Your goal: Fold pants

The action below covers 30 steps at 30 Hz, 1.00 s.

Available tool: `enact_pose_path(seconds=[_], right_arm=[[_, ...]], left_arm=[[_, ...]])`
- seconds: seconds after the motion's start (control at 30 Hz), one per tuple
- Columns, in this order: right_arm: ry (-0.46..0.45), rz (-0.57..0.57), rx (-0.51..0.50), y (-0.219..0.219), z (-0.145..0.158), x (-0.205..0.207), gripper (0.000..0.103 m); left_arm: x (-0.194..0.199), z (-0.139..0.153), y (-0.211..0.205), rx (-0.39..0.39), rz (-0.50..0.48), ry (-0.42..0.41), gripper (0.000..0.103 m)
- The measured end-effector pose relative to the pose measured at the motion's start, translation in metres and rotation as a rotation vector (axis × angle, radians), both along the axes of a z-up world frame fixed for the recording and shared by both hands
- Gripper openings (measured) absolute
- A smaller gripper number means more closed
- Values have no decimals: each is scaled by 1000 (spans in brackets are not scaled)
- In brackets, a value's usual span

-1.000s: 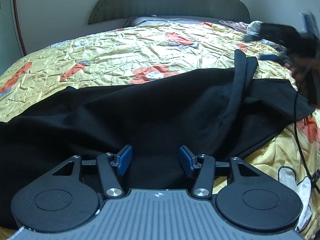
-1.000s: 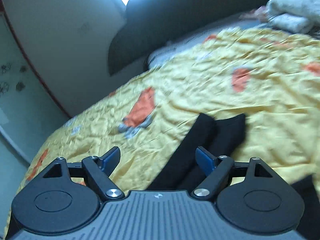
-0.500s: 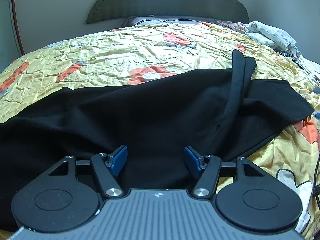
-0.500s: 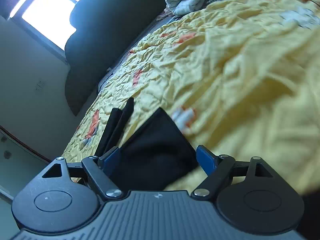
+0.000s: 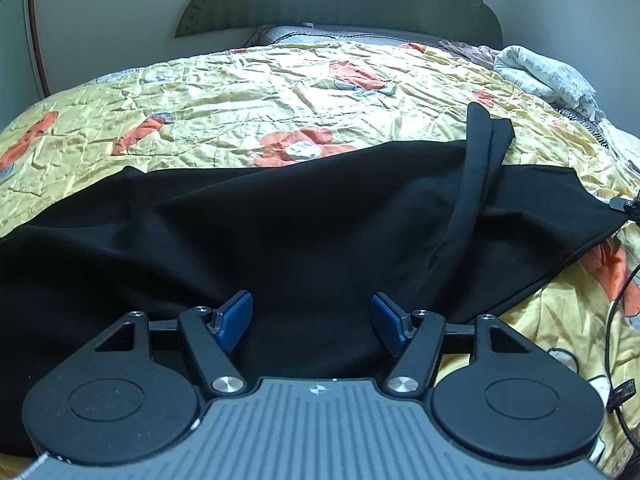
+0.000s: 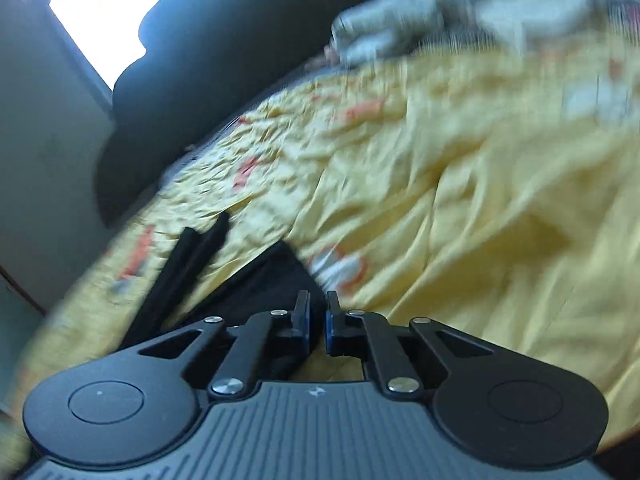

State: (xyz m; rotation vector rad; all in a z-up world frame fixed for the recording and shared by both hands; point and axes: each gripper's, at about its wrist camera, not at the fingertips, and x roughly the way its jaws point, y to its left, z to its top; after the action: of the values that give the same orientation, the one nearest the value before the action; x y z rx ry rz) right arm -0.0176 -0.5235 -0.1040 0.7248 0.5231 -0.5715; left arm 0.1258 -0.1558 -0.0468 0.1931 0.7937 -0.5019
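Note:
Black pants (image 5: 280,232) lie spread across a yellow floral bedspread (image 5: 260,104). A narrow black strip of the pants (image 5: 478,160) points toward the headboard. My left gripper (image 5: 312,318) is open just above the pants' near edge, with black cloth between and below its blue pads. In the blurred right wrist view my right gripper (image 6: 318,316) is shut on the corner of the pants (image 6: 264,284), with the black strip (image 6: 188,256) to its left.
A dark headboard (image 5: 340,4) and a grey pillow (image 5: 320,34) are at the far end. Crumpled white bedding (image 5: 544,76) lies at the far right. A black cable (image 5: 612,340) hangs at the right edge. A bright window (image 6: 104,20) shows in the right wrist view.
My right gripper has come down from over the black strip to the pants' right corner and shut on it. My left gripper has opened slightly wider and stayed in place.

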Motion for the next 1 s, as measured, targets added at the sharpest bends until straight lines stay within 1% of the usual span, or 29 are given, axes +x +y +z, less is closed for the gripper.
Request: enact_pose_path(seconds=[0.07,0.13,0.17,0.2,0.23,0.27,0.3,0.33,0.37,0.4,0.43,0.47,0.5,0.57,0.63,0.67,0.73,0.77,0.83,0.93,1.0], right_arm=[[78,30,-61,1,0,8,7],[154,34,-169,7,0,15,8],[224,22,-232,10,1,22,9],[285,-15,-293,13,1,27,11],[310,-73,-354,15,5,30,11],[282,-108,-394,18,13,31,11],[210,-93,-396,21,22,31,11],[121,-28,-372,25,31,35,12],[49,62,-324,27,37,45,17],[-9,143,-251,28,40,56,28],[-67,213,-161,27,41,70,36],[-121,274,-69,26,39,84,51],[-167,313,15,25,36,100,57],[-206,351,122,22,29,130,57],[-172,337,181,15,16,160,57],[-155,330,225,9,7,172,57],[-149,305,349,-2,-16,186,58],[-156,285,396,-6,-27,188,57],[-182,243,438,-9,-37,187,57],[-249,191,486,-14,-43,187,57],[-289,176,486,-16,-44,191,57]], left_arm=[[-1,0,-2,1,-5,-2,69],[-2,1,-4,0,-13,-5,69],[-3,1,-5,-1,-18,-6,69],[-4,2,-5,-3,-22,-6,69],[-5,3,-5,-6,-26,-8,69],[-6,4,-5,-10,-30,-12,69],[-6,5,-5,-13,-34,-15,69],[-6,6,-6,-15,-38,-17,69],[-6,7,-8,-19,-46,-18,69],[-6,7,-9,-22,-52,-18,69],[-7,8,-11,-24,-58,-19,69],[-7,8,-13,-26,-64,-19,69],[-7,8,-15,-28,-69,-17,69],[-7,9,-19,-36,-84,-14,69],[-6,10,-21,-45,-98,-6,69],[-5,11,-22,-52,-104,-3,69],[-5,12,-24,-57,-113,-3,69],[-5,12,-26,-58,-118,-6,69],[-3,11,-29,-58,-126,-1,69],[-1,8,-36,-57,-143,19,69],[-1,5,-40,-54,-152,30,69]])
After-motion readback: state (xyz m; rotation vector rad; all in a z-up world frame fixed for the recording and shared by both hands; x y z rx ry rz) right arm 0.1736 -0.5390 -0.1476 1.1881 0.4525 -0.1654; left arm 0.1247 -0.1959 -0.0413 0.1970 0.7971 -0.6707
